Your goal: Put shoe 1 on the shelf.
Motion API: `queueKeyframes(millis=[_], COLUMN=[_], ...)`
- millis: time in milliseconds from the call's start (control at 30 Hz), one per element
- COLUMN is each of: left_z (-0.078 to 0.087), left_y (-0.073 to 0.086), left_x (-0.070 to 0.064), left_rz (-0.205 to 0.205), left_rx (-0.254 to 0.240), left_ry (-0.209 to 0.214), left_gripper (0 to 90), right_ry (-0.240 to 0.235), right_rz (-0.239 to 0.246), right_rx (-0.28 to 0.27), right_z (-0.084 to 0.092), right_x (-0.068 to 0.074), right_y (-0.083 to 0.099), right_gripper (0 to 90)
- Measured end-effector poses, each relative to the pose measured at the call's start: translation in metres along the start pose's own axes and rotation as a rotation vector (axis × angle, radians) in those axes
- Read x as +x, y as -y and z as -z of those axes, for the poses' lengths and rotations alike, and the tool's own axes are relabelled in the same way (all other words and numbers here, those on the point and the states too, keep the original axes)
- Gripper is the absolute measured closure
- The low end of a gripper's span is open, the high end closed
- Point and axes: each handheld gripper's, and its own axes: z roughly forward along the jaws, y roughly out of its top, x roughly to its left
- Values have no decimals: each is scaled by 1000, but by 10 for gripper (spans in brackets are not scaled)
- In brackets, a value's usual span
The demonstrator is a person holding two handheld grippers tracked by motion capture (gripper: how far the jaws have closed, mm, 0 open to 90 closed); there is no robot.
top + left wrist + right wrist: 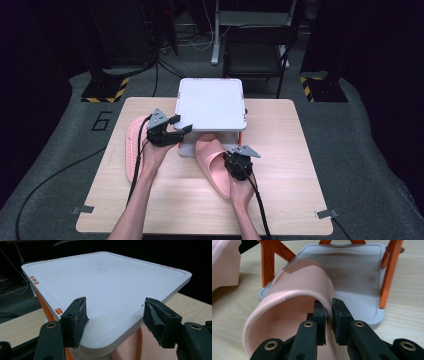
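A soft pink rubber slide sandal with a broad arched strap (212,162) is seen lying sole-down on the worktop, just right of centre. Its toe end is pointed toward the far side and is set against the near edge of the grey lower tray of a white two-tier shelf with orange struts (210,104). The right edge of its strap (325,293) is pinched. A second, matching pink slide sandal (134,145) is seen to the left, laid lengthwise on the worktop, well apart from the first.
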Motion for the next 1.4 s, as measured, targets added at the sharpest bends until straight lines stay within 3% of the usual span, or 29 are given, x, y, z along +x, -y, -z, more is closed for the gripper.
queueKeyframes(millis=[133, 200, 367, 533, 567, 600, 633, 667, 767, 833, 867, 900, 967, 1000, 1033, 1100, 1133, 1200, 1233, 1267, 1400], left_z=[3, -1, -7, -10, -11, -11, -11, -11, -10, -10, -10, -10, -10, -10, -10, -11, -10, -10, -10, -10, -9], left_y=[-7, -9, -9, -10, -10, -10, -10, -10, -10, -10, -9, -9, -9, -9, -9, -9, -9, -9, -9, -9, -10], left_x=[0, 3, 4, 2, 1, 1, 1, 2, 4, 4, 4, 4, 3, 3, 3, 3, 3, 3, 3, 2, 2], left_rz=[8, -2, 1, 15, 22, 20, 19, 19, 12, 11, 12, 16, 15, 15, 18, 25, 22, 16, 16, 19, 20], left_rx=[-21, 12, 50, 51, 57, 55, 62, 55, 52, 52, 50, 50, 50, 50, 47, 41, 45, 56, 56, 55, 59], left_ry=[-13, -45, -57, -62, -60, -62, -59, -55, -52, -47, -47, -46, -44, -44, -45, -47, -49, -46, -46, -47, -45], left_gripper=[352, 357, 374, 374, 375, 374, 374, 374, 375, 375, 375, 375, 375, 375, 375, 375, 375, 375, 375, 375, 374], right_ry=[-10, -5, 46, 80, 74, 48, 48, 10, -29, -98, -161, -161, -270, -298, -298, -349, -396, -403, -403, -413, -433], right_rz=[-3, -25, -48, -60, -62, -95, -95, -93, -60, -19, -5, -5, 62, 94, 94, 159, 220, 278, 278, 317, 342], right_rx=[-4, -12, -21, -14, -17, -19, -19, -19, -15, -8, -11, -11, 11, 12, 12, 12, 15, 46, 46, 66, 108], right_z=[-8, -12, -26, -37, -40, -43, -43, -41, -36, -25, -13, -13, 8, 12, 12, 27, 37, 43, 43, 45, 43], right_x=[5, 7, 14, 21, 22, 22, 22, 20, 17, 9, -2, -2, -18, -23, -23, -32, -35, -35, -35, -34, -34], right_y=[-3, -4, -10, -15, -16, -18, -18, -19, -20, -18, -15, -15, -5, -2, -2, 5, 11, 16, 16, 21, 28], right_gripper=[820, 821, 819, 812, 795, 667, 667, 572, 506, 412, 353, 353, 290, 279, 279, 273, 274, 274, 274, 277, 292])
